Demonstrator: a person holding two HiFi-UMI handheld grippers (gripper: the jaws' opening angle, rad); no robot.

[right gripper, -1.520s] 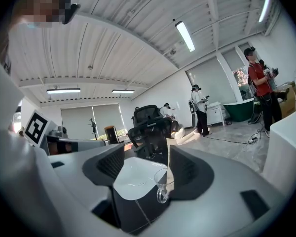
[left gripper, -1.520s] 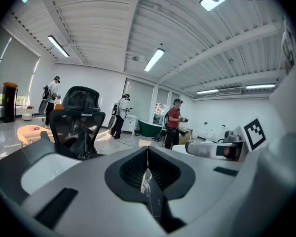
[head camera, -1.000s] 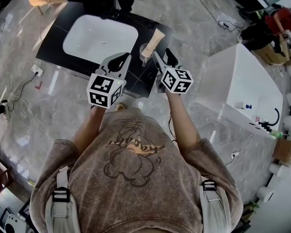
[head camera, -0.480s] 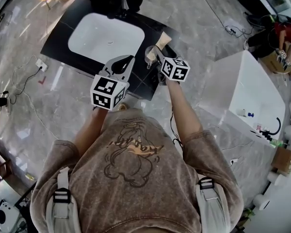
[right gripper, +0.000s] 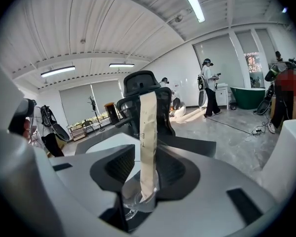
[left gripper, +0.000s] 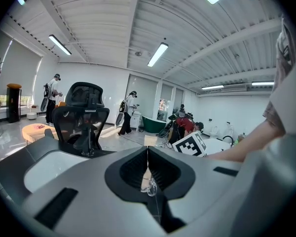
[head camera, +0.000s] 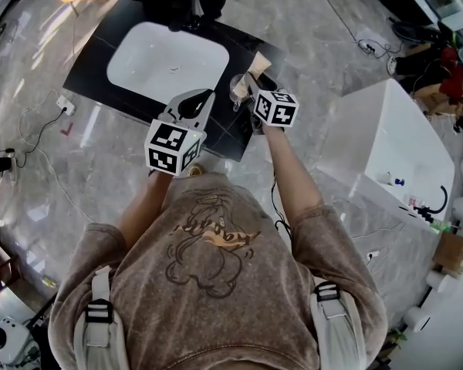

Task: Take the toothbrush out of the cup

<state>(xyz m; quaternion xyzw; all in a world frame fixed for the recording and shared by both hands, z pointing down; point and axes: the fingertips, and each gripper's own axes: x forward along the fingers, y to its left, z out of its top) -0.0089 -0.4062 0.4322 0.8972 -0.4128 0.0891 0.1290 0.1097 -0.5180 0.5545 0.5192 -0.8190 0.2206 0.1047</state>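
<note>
— How are my right fingers sitting?
— Your right gripper has just been closing. Its tips are now pressing both edges of the paper-wrapped toothbrush, which is standing upright in the glass cup on the black counter.
— And my left?
— Your left gripper is hovering near the cup, jaws together, gripping nothing.

Clear, perhaps glass cup; paper-wrapped toothbrush; glossy, smooth counter.
</note>
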